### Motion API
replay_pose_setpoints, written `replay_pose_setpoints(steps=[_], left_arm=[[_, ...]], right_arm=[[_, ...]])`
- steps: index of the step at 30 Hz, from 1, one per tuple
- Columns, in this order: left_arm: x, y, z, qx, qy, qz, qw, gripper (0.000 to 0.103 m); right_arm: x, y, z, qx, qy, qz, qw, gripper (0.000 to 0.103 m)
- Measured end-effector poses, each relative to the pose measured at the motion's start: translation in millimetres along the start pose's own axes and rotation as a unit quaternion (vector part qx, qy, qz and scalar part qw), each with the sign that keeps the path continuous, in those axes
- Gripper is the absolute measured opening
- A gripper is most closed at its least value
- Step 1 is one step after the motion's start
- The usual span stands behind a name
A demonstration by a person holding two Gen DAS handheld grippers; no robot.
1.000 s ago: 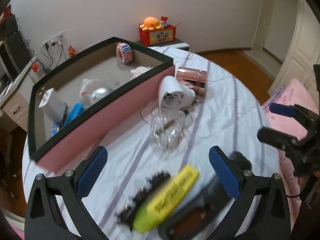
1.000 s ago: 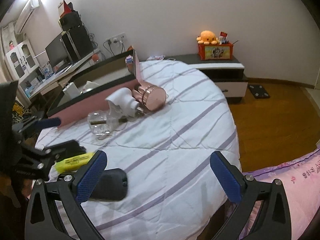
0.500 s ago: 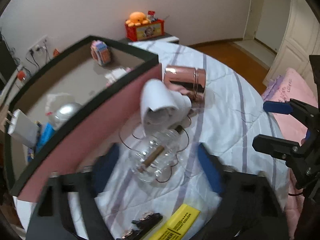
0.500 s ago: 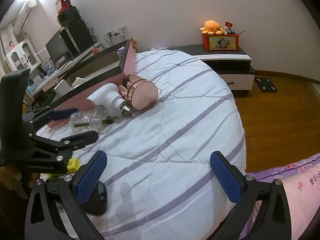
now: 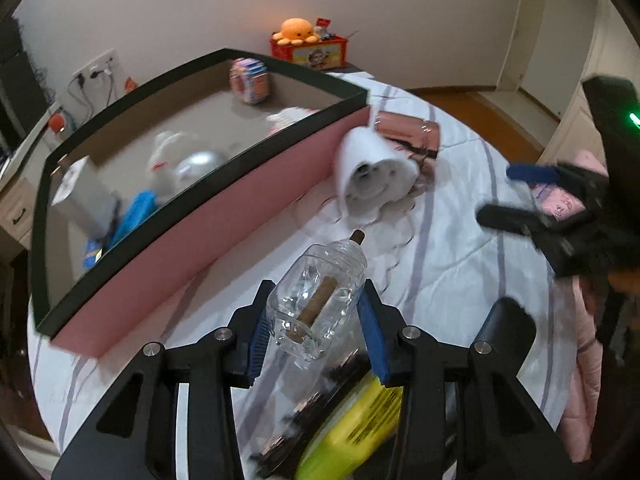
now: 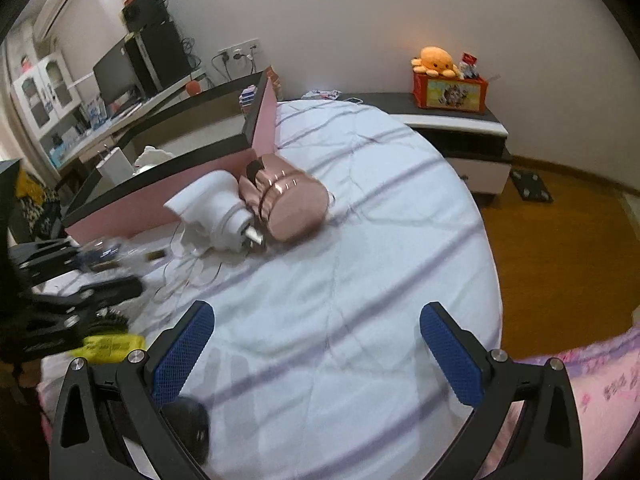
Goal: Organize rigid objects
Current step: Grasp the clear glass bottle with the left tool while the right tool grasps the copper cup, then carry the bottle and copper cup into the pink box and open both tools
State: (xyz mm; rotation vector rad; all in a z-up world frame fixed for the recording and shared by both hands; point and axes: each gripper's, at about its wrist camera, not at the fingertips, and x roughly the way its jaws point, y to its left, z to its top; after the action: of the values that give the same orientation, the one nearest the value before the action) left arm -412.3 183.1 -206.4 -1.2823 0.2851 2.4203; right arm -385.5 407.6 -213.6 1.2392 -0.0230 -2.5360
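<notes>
- The pink box [image 5: 208,216] with a dark rim sits at the left on the striped bedspread [image 5: 440,248], with several items already inside.
- The left gripper [image 5: 316,330] is closing around a clear bottle [image 5: 316,304] with a brown stick inside; its blue pads sit against the bottle's sides.
- The bottle looks light, stiff and slick, so a hold across its wide middle seems safest; hard squeezing could crack or squirt it free.
- Further right lie a white device [image 5: 376,176] and a rose-gold can [image 5: 408,134].
- The right gripper [image 6: 316,350] hangs spread and empty over the bedspread.
</notes>
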Motion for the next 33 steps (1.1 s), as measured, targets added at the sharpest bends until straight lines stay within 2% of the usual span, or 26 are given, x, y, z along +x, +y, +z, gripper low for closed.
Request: replay_pose_setpoints(steps=[6, 9, 12, 14, 17, 19, 20, 26, 30, 33], left_arm=[[-10, 20, -16, -0.009, 0.004, 0.016, 0.9998, 0.042], [-16, 26, -19, -0.013, -0.002, 0.013, 0.9998, 0.042], [-20, 33, -22, -0.018, -0.005, 0.008, 0.9998, 0.042], [-22, 36, -25, -0.019, -0.004, 0.009, 0.9998, 0.042], [-24, 41, -30, -0.023, -0.006, 0.004, 0.9997, 0.043], [-25, 44, -35, -0.025, -0.006, 0.007, 0.9996, 0.043], [-25, 46, -37, -0.028, -0.004, 0.006, 0.9996, 0.043], [-27, 54, -43, -0.041, -0.002, 0.003, 0.9992, 0.042], [-32, 58, -46, -0.045, -0.007, 0.005, 0.999, 0.042], [-31, 59, -50, -0.047, -0.005, -0.002, 0.9989, 0.042]], right_arm=[[17, 6, 28, -0.054, -0.008, -0.076, 0.996, 0.103], [20, 6, 39, -0.069, -0.015, -0.046, 0.996, 0.103], [32, 5, 48, -0.074, -0.004, -0.05, 0.996, 0.103], [37, 0, 53, -0.065, -0.001, -0.031, 0.997, 0.099], [47, -6, 57, -0.068, 0.022, 0.006, 0.997, 0.089], [53, -1, 54, -0.076, 0.034, 0.019, 0.996, 0.076], [54, -1, 56, -0.074, 0.032, 0.027, 0.996, 0.073], [60, 10, 58, -0.1, 0.045, 0.026, 0.994, 0.052], [54, 6, 56, -0.081, 0.039, 0.039, 0.995, 0.049], [47, 5, 51, -0.068, 0.037, 0.033, 0.996, 0.049]])
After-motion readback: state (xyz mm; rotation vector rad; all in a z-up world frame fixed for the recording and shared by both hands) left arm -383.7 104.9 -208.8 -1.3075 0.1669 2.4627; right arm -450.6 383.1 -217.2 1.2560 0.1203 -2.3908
